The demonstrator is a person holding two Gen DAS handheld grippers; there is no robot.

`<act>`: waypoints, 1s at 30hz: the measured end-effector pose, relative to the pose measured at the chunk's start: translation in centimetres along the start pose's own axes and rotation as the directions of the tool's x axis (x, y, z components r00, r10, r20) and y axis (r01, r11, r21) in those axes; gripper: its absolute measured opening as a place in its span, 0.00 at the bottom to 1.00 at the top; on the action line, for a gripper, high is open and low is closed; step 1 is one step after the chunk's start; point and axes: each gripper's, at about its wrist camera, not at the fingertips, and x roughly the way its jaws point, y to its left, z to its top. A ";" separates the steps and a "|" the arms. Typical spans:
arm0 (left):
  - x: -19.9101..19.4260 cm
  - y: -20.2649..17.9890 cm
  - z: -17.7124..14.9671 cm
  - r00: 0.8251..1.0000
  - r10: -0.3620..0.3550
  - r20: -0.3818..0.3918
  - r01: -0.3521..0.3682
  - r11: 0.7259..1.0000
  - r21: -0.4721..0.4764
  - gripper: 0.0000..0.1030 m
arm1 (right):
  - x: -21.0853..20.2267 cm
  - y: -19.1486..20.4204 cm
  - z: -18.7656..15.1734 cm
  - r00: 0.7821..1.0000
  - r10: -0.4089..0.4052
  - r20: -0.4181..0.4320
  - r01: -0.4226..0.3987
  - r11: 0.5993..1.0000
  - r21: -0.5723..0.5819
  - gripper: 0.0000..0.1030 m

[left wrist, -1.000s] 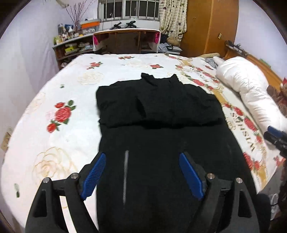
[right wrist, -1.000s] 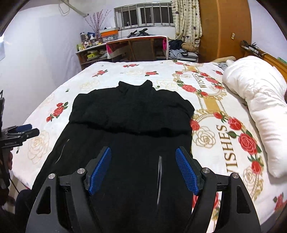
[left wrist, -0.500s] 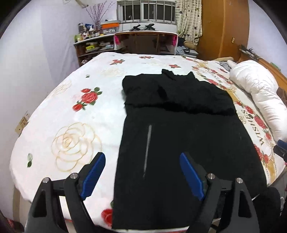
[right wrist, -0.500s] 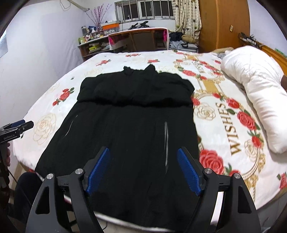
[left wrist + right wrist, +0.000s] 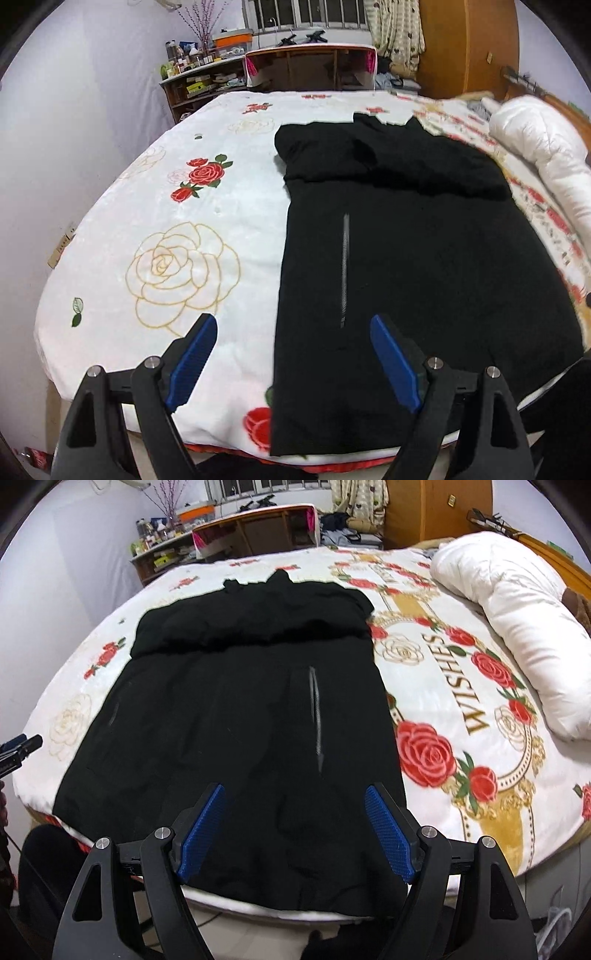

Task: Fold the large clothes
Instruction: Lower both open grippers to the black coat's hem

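A large black garment (image 5: 413, 258) lies flat on the bed, sleeves folded in across the chest, collar at the far end, hem at the near bed edge. It has a silver zip line (image 5: 345, 269). It also shows in the right wrist view (image 5: 236, 720). My left gripper (image 5: 293, 365) is open and empty, held above the garment's near left hem corner. My right gripper (image 5: 295, 834) is open and empty above the near right part of the hem. The left gripper's tip (image 5: 20, 746) shows at the left edge of the right wrist view.
The bed (image 5: 155, 229) has a white cover with red roses. A white duvet (image 5: 509, 620) is bunched along the right side. A desk (image 5: 310, 70) and cluttered shelves (image 5: 199, 77) stand beyond the bed, and a wooden wardrobe (image 5: 469, 44) stands at the back right.
Both grippers have pulled back toward the near bed edge and risen; the hem and bed edge now show. The left gripper shifted left. The garment has not moved.
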 end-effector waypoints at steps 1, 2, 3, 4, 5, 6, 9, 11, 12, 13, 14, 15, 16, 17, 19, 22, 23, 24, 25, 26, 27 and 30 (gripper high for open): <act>0.3 0.2 -0.2 1.000 -0.009 -0.008 0.009 1.000 -0.003 0.84 | 0.2 -0.2 -0.1 1.000 -0.010 -0.008 0.010 1.000 0.004 0.76; 0.6 0.5 -0.6 0.999 -0.026 -0.019 0.026 1.000 -0.011 0.84 | 0.5 -0.5 -0.3 1.000 -0.017 -0.016 0.017 1.000 0.012 0.76; 1.1 0.9 -1.0 0.999 -0.033 -0.037 0.032 0.999 -0.018 0.84 | 0.8 -0.8 -0.5 0.999 -0.023 -0.026 0.023 0.999 0.022 0.76; 1.6 1.2 -1.4 0.998 -0.033 -0.055 0.032 0.999 -0.017 0.84 | 1.0 -1.1 -0.6 0.999 -0.027 -0.032 0.028 0.999 0.031 0.76; 2.0 1.5 -1.8 0.997 -0.042 -0.066 0.041 0.999 -0.018 0.84 | 1.1 -1.4 -0.8 0.999 -0.031 -0.036 0.033 0.999 0.041 0.76; 2.3 1.7 -2.1 0.996 -0.045 -0.081 0.043 0.999 -0.025 0.84 | 1.1 -1.7 -0.9 0.999 -0.036 -0.037 0.038 0.998 0.047 0.76; 3.7 2.8 -3.1 0.987 -0.087 -0.135 0.077 0.994 -0.077 0.84 | 1.4 -3.1 -1.4 0.997 -0.052 -0.050 0.056 0.995 0.083 0.76; 4.6 3.2 -3.5 0.979 -0.120 -0.166 0.104 0.989 -0.104 0.84 | 1.6 -4.2 -1.6 0.996 -0.060 -0.060 0.067 0.991 0.113 0.76; 5.0 3.3 -3.6 0.975 -0.121 -0.184 0.102 0.989 -0.109 0.84 | 1.8 -4.6 -1.7 0.996 -0.062 -0.070 0.070 0.990 0.119 0.76; 5.2 3.3 -3.7 0.974 -0.118 -0.194 0.099 0.990 -0.104 0.84 | 2.0 -5.0 -1.7 0.995 -0.059 -0.081 0.069 0.990 0.127 0.76; 5.4 3.2 -3.9 0.972 -0.122 -0.203 0.104 0.990 -0.096 0.84 | 2.2 -5.2 -1.7 0.995 -0.055 -0.088 0.067 0.989 0.133 0.76; 5.5 3.2 -4.0 0.971 -0.118 -0.209 0.100 0.991 -0.093 0.84 | 2.4 -5.7 -1.8 0.994 -0.051 -0.099 0.065 0.987 0.144 0.76; 5.5 3.1 -4.0 0.970 -0.124 -0.209 0.107 0.990 -0.092 0.84 | 2.6 -6.0 -1.9 0.994 -0.049 -0.102 0.064 0.986 0.155 0.76; 5.8 3.1 -4.1 0.965 -0.142 -0.219 0.124 0.988 -0.092 0.84 | 2.9 -6.5 -2.0 0.993 -0.049 -0.110 0.068 0.983 0.171 0.76; 6.5 3.0 -4.2 0.960 -0.141 -0.242 0.123 0.988 -0.088 0.84 | 3.4 -7.0 -2.2 0.991 -0.044 -0.129 0.067 0.981 0.181 0.76; 7.6 2.9 -4.8 0.948 -0.136 -0.289 0.121 0.990 -0.069 0.84 | 4.0 -7.5 -2.4 0.989 -0.016 -0.150 0.045 0.980 0.196 0.76; 7.7 2.9 -4.9 0.946 -0.132 -0.295 0.117 0.991 -0.065 0.84 | 4.2 -7.5 -2.5 0.988 -0.007 -0.154 0.038 0.980 0.197 0.76; 7.8 2.9 -5.2 0.943 -0.139 -0.301 0.122 0.990 -0.072 0.84 | 4.5 -7.5 -2.6 0.986 -0.001 -0.168 0.035 0.980 0.195 0.76; 7.9 3.0 -5.3 0.937 -0.156 -0.312 0.136 0.987 -0.087 0.84 | 4.7 -7.5 -2.6 0.985 0.005 -0.175 0.030 0.981 0.194 0.76; 8.1 3.1 -5.5 0.932 -0.168 -0.321 0.144 0.985 -0.099 0.84 | 5.1 -7.4 -2.7 0.981 0.019 -0.191 0.018 0.981 0.194 0.76; 8.2 3.2 -5.6 0.927 -0.183 -0.328 0.155 0.982 -0.113 0.84 | 5.3 -7.5 -2.8 0.979 0.029 -0.201 0.012 0.980 0.199 0.76; 7.9 3.7 -6.1 0.917 -0.209 -0.341 0.175 0.976 -0.129 0.84 | 5.5 -7.5 -3.2 0.975 0.042 -0.220 0.005 0.978 0.210 0.76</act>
